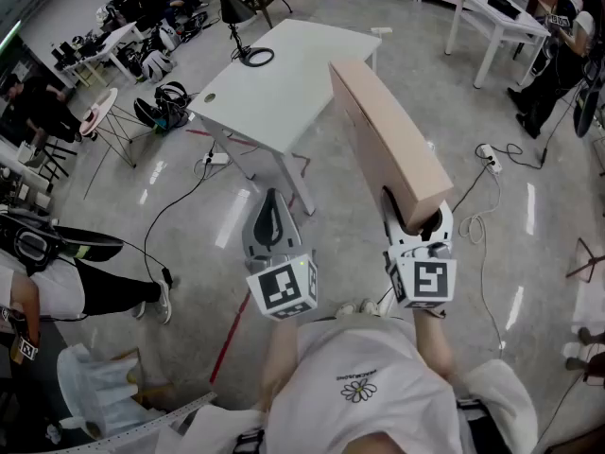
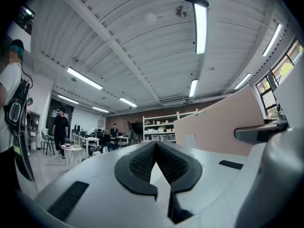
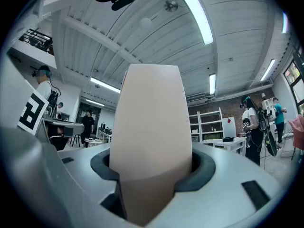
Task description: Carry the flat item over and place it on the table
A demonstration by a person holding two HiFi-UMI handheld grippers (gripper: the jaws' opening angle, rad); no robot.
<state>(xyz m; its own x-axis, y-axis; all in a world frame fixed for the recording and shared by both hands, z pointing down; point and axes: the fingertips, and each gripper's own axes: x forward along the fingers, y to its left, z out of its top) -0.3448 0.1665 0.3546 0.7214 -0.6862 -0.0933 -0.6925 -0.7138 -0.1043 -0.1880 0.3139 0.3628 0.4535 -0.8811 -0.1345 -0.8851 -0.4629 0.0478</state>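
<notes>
We hold the flat box [image 1: 383,130] by its near end between the clamped fingers [image 3: 202,171] of our right gripper [image 1: 416,223], the rest jutting forward, short of the table [image 1: 284,83]; our left gripper [image 1: 271,214] is closed and empty.

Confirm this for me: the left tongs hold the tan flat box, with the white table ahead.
One thing is wrong: the right tongs hold the tan flat box, not the left tongs, which are shut on nothing. The right gripper view shows the box clamped between its jaws. The white table is ahead.
</notes>
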